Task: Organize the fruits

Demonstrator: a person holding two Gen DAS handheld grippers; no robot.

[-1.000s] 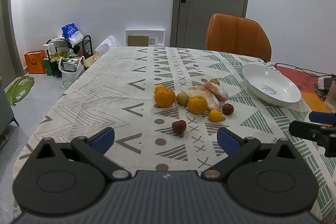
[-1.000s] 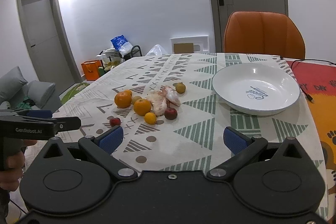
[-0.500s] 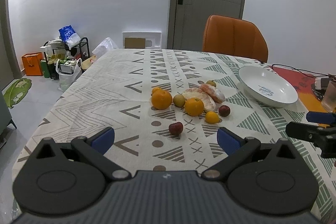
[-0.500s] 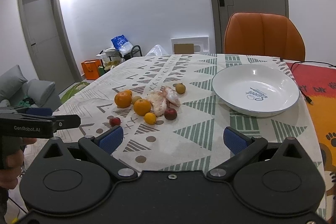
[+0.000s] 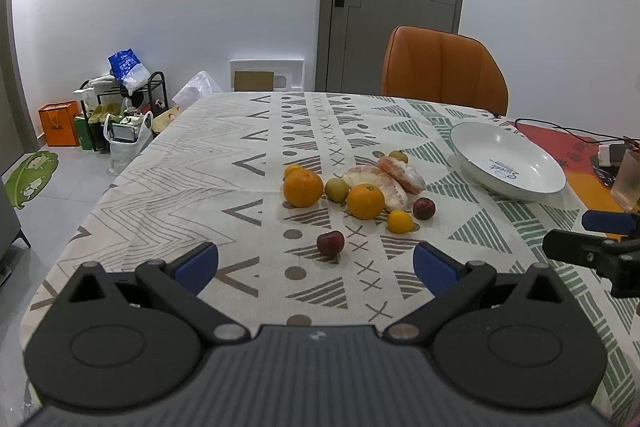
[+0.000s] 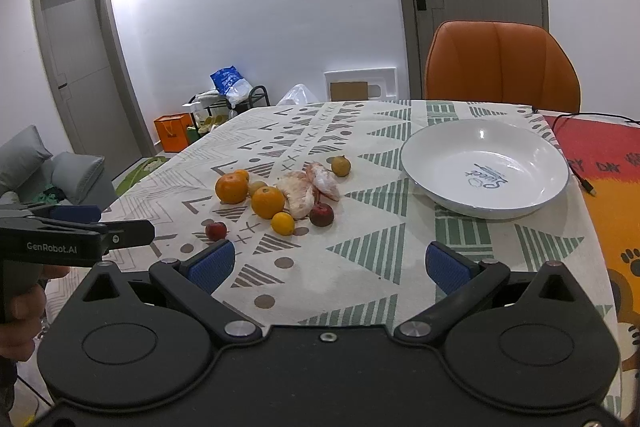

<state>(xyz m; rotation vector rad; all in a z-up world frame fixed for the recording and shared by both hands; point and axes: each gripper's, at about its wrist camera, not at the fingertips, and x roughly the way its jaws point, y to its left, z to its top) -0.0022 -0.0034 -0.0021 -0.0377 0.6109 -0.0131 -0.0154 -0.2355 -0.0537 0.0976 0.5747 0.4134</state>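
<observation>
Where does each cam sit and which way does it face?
Left wrist: on the left gripper, low over the table's near edge, facing the fruit pile and door; its own open fingers show, with the right gripper at the right edge.
Right wrist: on the right gripper, further right, facing the plate and chair; its open fingers show, plus the left gripper and a hand.
Shared: fruit pile, plate, chair, tablecloth.

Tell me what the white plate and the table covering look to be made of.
White plate: likely glazed ceramic, going by its glossy sheen and light reflections. Table covering: looks like matte woven fabric, with a printed pattern and soft creases.
</observation>
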